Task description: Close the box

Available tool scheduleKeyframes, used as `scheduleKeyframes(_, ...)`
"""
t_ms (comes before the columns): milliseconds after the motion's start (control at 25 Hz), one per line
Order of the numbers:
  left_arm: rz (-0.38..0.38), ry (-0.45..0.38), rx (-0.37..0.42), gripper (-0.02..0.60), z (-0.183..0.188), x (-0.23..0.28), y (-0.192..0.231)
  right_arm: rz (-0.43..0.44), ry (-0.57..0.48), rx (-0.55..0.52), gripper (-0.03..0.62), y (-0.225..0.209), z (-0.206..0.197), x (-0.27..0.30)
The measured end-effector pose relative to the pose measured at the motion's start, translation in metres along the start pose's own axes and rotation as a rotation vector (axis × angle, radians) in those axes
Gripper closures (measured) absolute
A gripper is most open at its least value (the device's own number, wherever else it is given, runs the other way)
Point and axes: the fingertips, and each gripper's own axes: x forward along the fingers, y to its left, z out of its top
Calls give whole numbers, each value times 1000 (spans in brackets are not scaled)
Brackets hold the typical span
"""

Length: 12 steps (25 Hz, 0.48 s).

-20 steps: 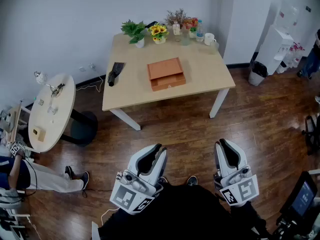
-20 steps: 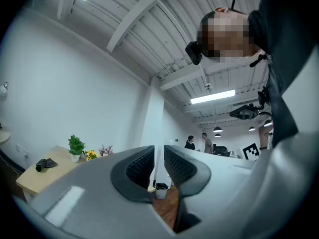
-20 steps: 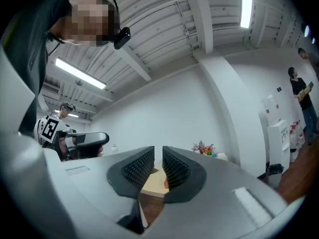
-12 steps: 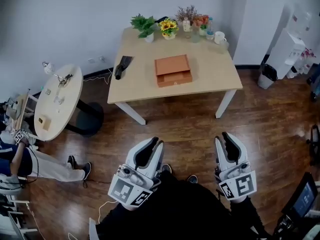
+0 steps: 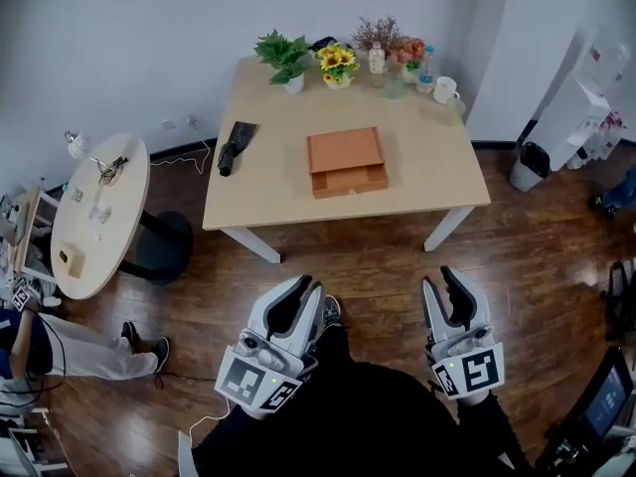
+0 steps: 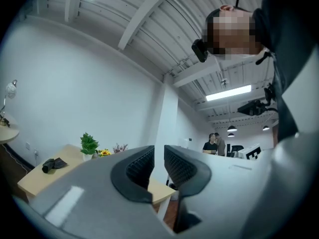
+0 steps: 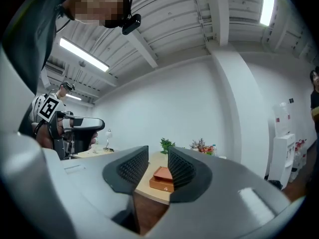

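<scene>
An orange-brown box point(image 5: 346, 162) lies on the light wooden table point(image 5: 268, 182) across the room, its front drawer pulled out a little. It also shows far off between the right jaws point(image 7: 162, 179). Both grippers hang close to my body, well short of the table. My left gripper point(image 5: 310, 288) is shut, its pads nearly together with nothing between them point(image 6: 158, 151). My right gripper point(image 5: 438, 278) stands open, with only air in the gap between its pads point(image 7: 158, 153).
A black object point(image 5: 232, 145) lies at the table's left end. Potted plants point(image 5: 281, 56), flowers, bottles and a mug point(image 5: 445, 89) line its far edge. A round side table point(image 5: 94, 217) and a seated person point(image 5: 40, 341) are at the left; a bin point(image 5: 525, 167) is at the right. Dark wood floor lies between.
The head view has shifted: the table and box now sit lower and further right in the picture. Both grippers stay low by my body, holding nothing.
</scene>
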Motion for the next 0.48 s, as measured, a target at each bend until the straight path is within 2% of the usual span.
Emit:
scheduleKeyframes(360,-95,-7,-74,538,7,96,130,-118,62,-15,457,-34,3,131)
scheduleKeyframes(480,-104,7,-86,534,6,120,167,-133,77,-12,451,-41,0,169)
